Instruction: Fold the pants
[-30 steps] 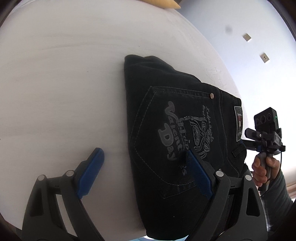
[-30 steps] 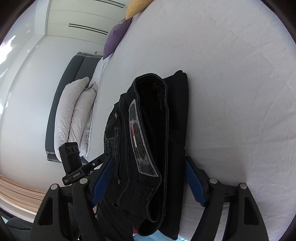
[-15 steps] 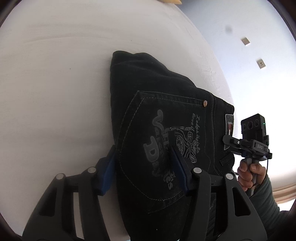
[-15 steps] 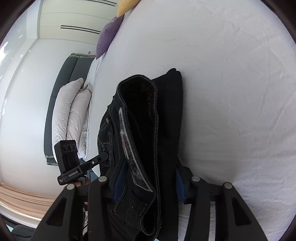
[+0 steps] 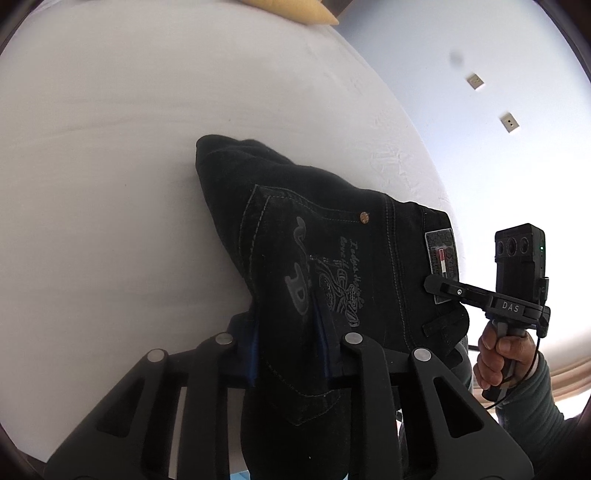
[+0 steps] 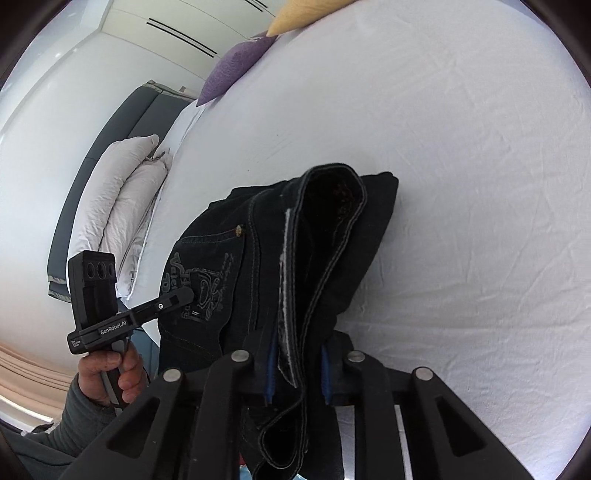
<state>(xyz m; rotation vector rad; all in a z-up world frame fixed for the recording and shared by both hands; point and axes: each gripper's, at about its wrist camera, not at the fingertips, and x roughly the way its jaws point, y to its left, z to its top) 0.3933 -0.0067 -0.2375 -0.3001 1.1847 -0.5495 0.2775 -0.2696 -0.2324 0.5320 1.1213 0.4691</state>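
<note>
The folded black jeans [image 5: 332, 251], with grey lettering on the back pocket, are held up off the white bed [image 5: 110, 184]. My left gripper [image 5: 288, 339] is shut on the pocket end of the bundle. My right gripper [image 6: 297, 363] is shut on the waistband end of the jeans [image 6: 321, 236], where the grey label shows. The far corner of the jeans still hangs close to the sheet. Each gripper shows in the other's view: the right one [image 5: 480, 295] and the left one [image 6: 147, 314].
White pillows [image 6: 122, 206] lie against a dark headboard. A purple cushion [image 6: 236, 66] and a yellow cushion [image 6: 303, 14] sit at the far edge of the bed [image 6: 461, 184]. The yellow cushion [image 5: 295, 11] also shows in the left wrist view.
Both grippers went from open around the folded jeans to shut on them. The bundle has been lifted off the sheet and tilted.
</note>
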